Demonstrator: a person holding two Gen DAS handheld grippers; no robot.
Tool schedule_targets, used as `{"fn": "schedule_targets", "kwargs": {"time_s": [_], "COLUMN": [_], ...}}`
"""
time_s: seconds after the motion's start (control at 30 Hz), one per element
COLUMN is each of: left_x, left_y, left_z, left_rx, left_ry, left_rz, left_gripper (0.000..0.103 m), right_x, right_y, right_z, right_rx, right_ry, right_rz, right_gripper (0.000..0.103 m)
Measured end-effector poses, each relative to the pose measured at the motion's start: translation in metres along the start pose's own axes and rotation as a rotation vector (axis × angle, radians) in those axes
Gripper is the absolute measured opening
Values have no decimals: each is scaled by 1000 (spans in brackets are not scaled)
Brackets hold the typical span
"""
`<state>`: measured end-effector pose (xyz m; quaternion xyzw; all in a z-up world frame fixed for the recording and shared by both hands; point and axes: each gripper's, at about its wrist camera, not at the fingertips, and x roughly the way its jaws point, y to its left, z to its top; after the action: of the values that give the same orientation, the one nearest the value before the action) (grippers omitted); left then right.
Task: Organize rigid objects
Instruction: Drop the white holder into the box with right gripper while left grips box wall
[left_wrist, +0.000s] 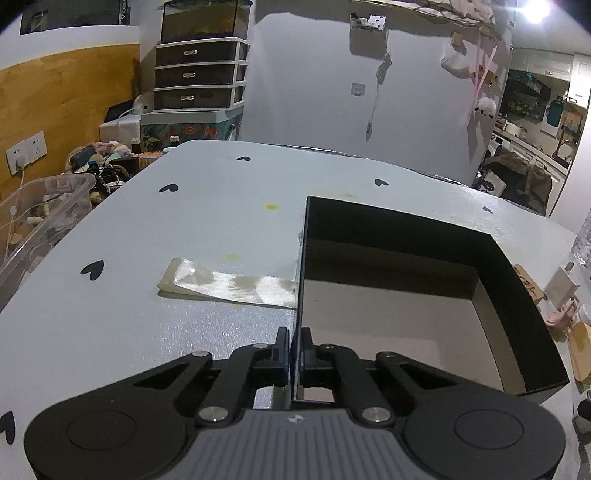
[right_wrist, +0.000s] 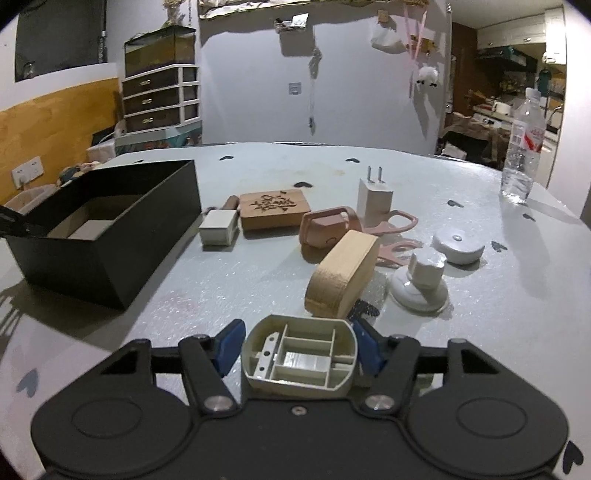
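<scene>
My left gripper is shut on the left wall of the black open box, whose pale floor is bare in this view. The box also shows in the right wrist view, at the left of the table. My right gripper is shut on a beige plastic shell with inner ribs, held above the table's near edge. Ahead lie a pale wooden block, a carved wooden block, a small white drawer box, a pink holder, a white charger plug, a white suction knob and a white round puck.
A water bottle stands at the table's far right. A clear flat packet lies left of the box. A clear bin of clutter sits off the table's left edge. A drawer tower stands behind.
</scene>
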<state>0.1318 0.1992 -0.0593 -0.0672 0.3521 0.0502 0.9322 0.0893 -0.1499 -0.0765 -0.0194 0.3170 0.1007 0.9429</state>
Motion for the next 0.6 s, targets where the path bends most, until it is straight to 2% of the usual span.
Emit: {"fn": "schedule_targets", "kwargs": {"time_s": [0.13, 0.3, 0.43, 0.53, 0.6], "left_x": [-3, -8, -10, -13, -15], "left_y": [0, -1, -3, -7, -8], "left_z": [-1, -6, -10, -14, -18], "left_rx": [13, 43, 38, 14, -19], "left_ry": [0, -1, -4, -14, -21], "left_rz": [-23, -63, -73, -50, -40], "left_gripper": [5, 5, 4, 4, 5], "right_x": [-16, -36, -36, -19, -2], "right_y": [-7, -8, 12, 38, 59], "right_z": [8, 47, 91, 122, 138], "right_rx": [15, 38, 50, 85, 91], "right_ry": [-16, -104, -150, -109, -70], "right_rz": [45, 103, 247, 381, 432], "right_gripper": [65, 65, 65, 65, 65]}}
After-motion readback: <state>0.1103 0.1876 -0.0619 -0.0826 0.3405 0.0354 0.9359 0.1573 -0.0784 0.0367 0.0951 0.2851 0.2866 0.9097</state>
